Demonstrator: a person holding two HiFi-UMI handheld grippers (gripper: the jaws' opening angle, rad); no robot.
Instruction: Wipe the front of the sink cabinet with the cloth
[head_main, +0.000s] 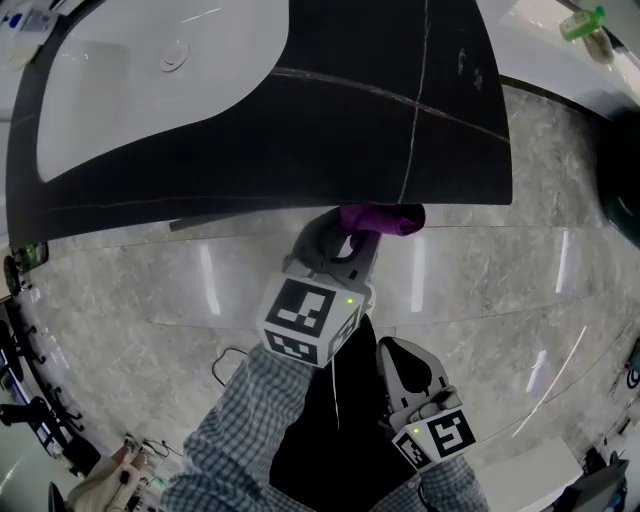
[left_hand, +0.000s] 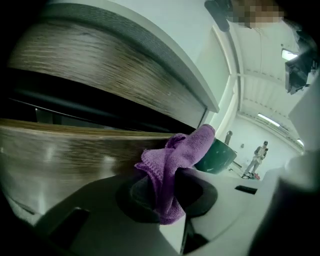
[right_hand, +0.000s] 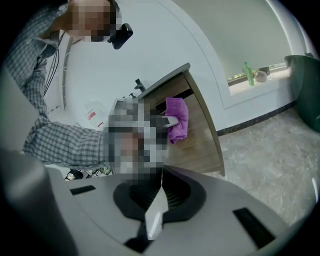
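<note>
Pale marbled floor tiles (head_main: 500, 300) are filling the lower half of the head view, and the dark top of the sink cabinet (head_main: 300, 130) with its white basin (head_main: 150, 80) is spreading across the upper half. The left gripper (head_main: 350, 238) is reaching toward 12 o'clock, up to the cabinet's lower edge, with a checked sleeve (head_main: 240, 420) trailing behind it at 7 o'clock. Its fingers (left_hand: 137, 192) are pinching the purple cloth (left_hand: 175, 165). A narrow fold is running down between the two dark pads, while the bulkier part is bunching out past the fingertips toward 1 o'clock. That free bunch is lying against the wood-grain cabinet front (left_hand: 75, 150), close to the panel's right edge. From the head view the cloth (head_main: 385, 217) is showing just under the cabinet top, at 1 o'clock from the left gripper's marker cube (head_main: 310, 320).

The right gripper (head_main: 405, 352) is hanging well back from the cabinet, at 5 o'clock from the left one and beside the person's dark clothing. In its own view the fingers (right_hand: 172, 192) are pressing together with nothing between them. Beyond them, toward 12 o'clock, the cloth (right_hand: 176, 119) is showing as a purple patch on the cabinet front (right_hand: 202, 142). A dark green bin (right_hand: 305, 85) is standing on the floor at 2 o'clock, well apart from the cabinet.
</note>
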